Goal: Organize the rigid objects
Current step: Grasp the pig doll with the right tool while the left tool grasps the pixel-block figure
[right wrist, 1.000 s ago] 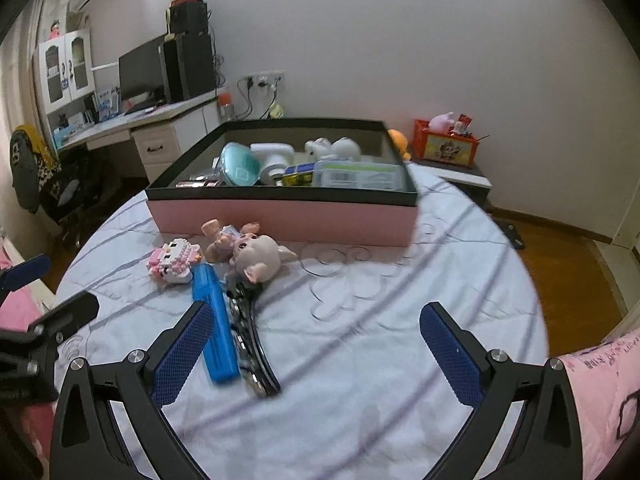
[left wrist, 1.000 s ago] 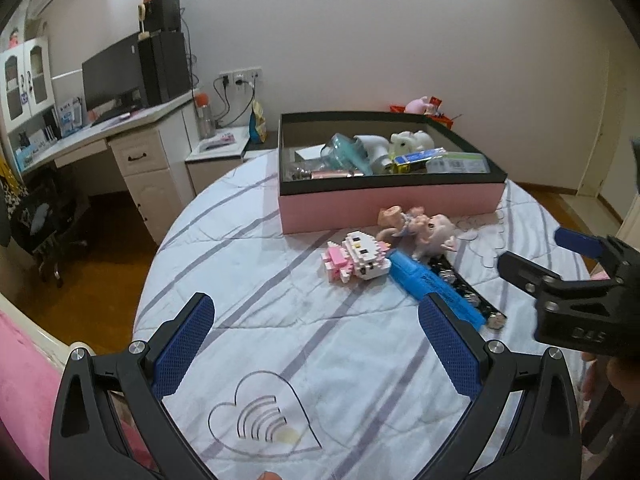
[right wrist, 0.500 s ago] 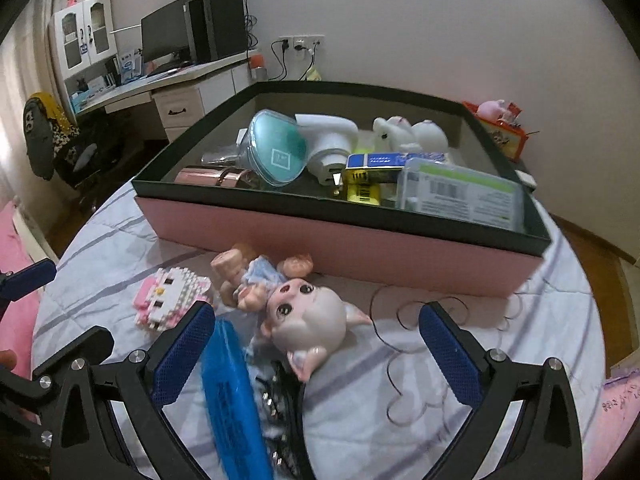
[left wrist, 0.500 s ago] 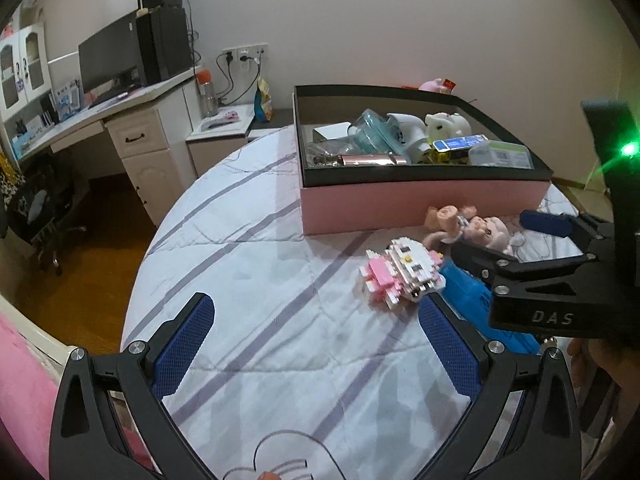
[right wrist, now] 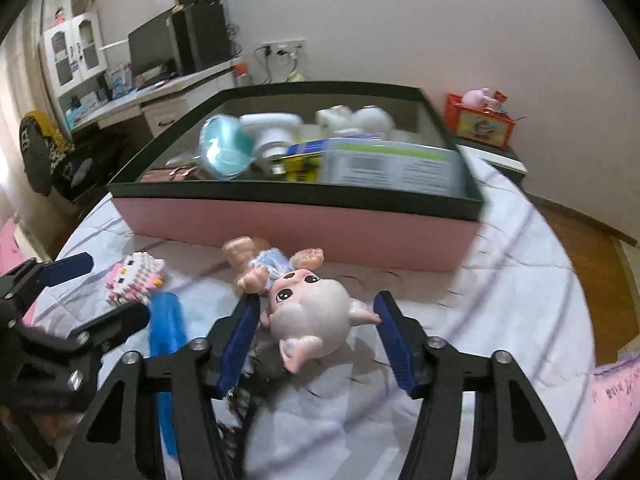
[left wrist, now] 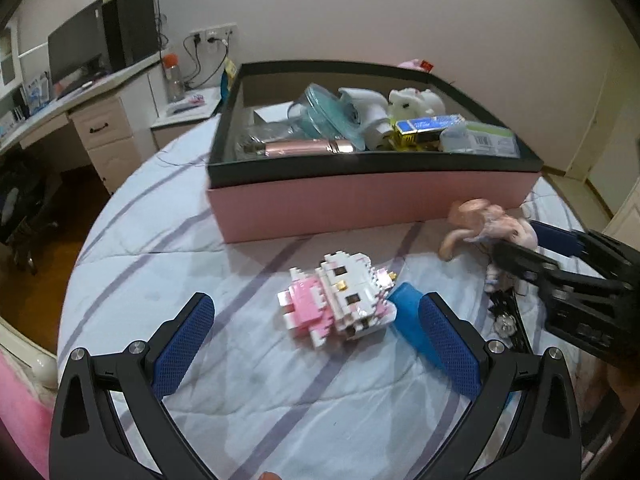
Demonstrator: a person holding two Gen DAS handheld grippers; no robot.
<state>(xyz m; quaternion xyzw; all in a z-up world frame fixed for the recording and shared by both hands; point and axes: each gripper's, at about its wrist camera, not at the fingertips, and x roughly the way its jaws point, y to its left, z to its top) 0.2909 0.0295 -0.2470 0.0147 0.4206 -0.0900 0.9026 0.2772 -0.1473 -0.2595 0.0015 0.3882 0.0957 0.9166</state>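
Note:
A pink box with a dark rim point(left wrist: 372, 204) point(right wrist: 304, 228) holds several items on the round table. In front of it lie a pink-and-white block kitty point(left wrist: 340, 300) point(right wrist: 134, 278), a blue bar point(left wrist: 408, 320) point(right wrist: 166, 324), a black strip point(left wrist: 506, 320) and a pig doll point(right wrist: 308, 308) point(left wrist: 488, 220). My left gripper point(left wrist: 316, 340) is open, its pads on either side of the block kitty, just short of it. My right gripper point(right wrist: 316, 332) is open with its pads either side of the doll's head; the right pad is at the doll's ear.
The table is covered with a striped white cloth point(left wrist: 200, 264). A desk with a monitor point(left wrist: 76, 52) and drawers stands at the left. A red box with a pink toy point(right wrist: 484, 120) sits on a low stand behind the table. Wooden floor lies around the table.
Both grippers have moved forward and down toward the toys. The right gripper's jaws have narrowed around the pig doll's head. The left gripper now frames the block kitty.

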